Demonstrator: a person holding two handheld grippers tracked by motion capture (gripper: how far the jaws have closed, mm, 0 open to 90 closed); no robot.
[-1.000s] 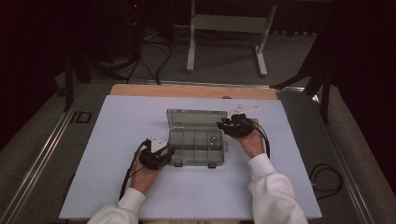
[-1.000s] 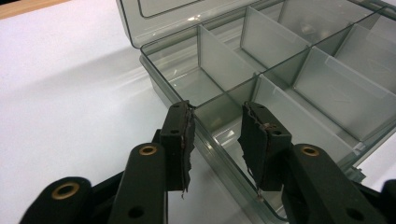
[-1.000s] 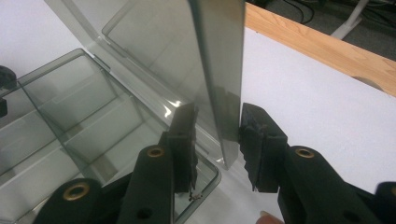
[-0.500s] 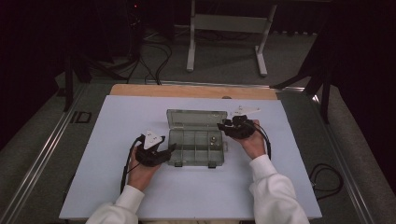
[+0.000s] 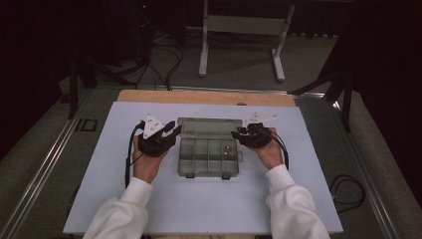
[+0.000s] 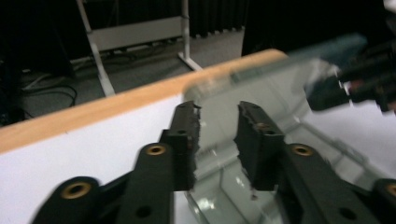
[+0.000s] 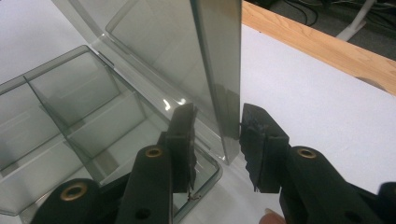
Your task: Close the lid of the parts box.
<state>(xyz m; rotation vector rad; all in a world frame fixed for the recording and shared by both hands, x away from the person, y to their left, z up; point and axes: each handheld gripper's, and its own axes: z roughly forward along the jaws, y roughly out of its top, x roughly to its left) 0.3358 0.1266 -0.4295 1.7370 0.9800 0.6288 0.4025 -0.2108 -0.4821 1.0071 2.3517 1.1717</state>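
Clear box (image 5: 208, 152) open mid-mat (image 5: 99, 169), lid (image 7: 219, 70) raised, right gripper (image 7: 217, 122) astride lid's edge, pads (image 7: 254, 126) not clearly pressing, left gripper (image 6: 218, 122) by box's left end, jaws just closing, parted, nothing between, wooden strip (image 5: 199, 97) beyond.

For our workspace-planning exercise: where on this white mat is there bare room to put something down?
Free: the white mat between the box and the sleeves, and its outer strips beyond each hand. Crowded: both box ends, where the left tongs and right tongs sit at the lid.
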